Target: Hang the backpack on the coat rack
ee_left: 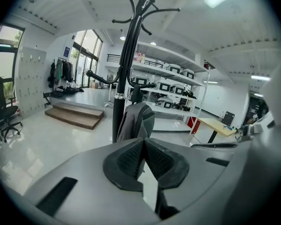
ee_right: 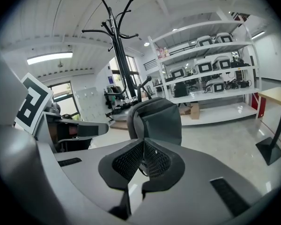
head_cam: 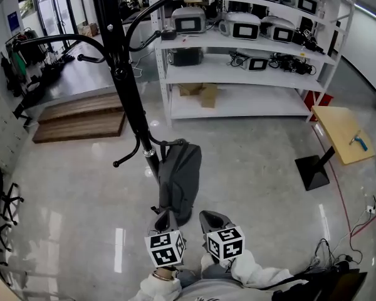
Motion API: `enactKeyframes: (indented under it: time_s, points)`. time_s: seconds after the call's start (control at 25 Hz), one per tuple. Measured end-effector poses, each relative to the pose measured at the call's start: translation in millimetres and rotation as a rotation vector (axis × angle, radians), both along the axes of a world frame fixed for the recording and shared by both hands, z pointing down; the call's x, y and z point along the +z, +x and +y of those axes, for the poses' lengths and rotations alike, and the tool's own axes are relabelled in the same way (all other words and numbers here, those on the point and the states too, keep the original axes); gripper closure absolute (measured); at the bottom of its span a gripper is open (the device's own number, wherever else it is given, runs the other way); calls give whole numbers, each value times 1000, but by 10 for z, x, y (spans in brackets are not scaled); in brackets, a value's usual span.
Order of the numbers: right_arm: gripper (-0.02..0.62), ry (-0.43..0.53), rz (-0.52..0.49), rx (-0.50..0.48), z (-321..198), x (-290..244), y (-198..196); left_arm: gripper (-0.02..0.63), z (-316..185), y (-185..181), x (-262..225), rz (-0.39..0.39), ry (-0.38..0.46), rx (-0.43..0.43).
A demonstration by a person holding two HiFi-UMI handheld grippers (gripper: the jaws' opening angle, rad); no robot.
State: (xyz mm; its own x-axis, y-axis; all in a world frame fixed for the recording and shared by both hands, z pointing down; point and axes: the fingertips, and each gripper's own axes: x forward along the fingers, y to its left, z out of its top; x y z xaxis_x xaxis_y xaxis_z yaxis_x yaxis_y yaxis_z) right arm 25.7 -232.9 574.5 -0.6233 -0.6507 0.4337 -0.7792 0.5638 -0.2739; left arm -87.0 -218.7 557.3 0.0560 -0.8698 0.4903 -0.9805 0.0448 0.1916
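the grey backpack (head_cam: 180,179) stands on the floor (head_cam: 257,149), leaning against the foot of the black coat rack (head_cam: 130,93), just beyond both tools. the left tongs (ee_left: 143,143) are pressed together on nothing. the right tongs (ee_right: 143,144) look pressed together too and are also empty. both point at the bag from the near side.

to my eye the step in hand is the reach for the bag, so the tongs need to spread before they arrive. i'd go for a top loop or a shoulder strap rather than the soft body, which would likely just bunch up. one tool pinching the strap while the other steadies the bag from below should stop it swinging. the short low hook (head_cam: 128,158) sits just beside the bag's top, while the long curved arms higher up would need a taller lift.

the floor is pale and glossy, likely slick, so the rack could shift if bumped. white shelves (head_cam: 238,74) of equipment stand at the far side, a wooden step (head_cam: 81,121) lies far left, and a small tabletop (head_cam: 341,133) is on the right.
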Motion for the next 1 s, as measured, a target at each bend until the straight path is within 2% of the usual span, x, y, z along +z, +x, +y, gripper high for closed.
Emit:
enactKeyframes:
  time_s: [0.2,0.56,1.0]
  points:
    - [581,18,10,33,69,-51,3,603,44,-30,-47,-18,13,26]
    - [582,27,-2,46,474,-112,-310,603,362,-163,-120,-15,28,69]
    - [581,50,3,111,911,-206,-192,604,763,-83,-102,3,29,114]
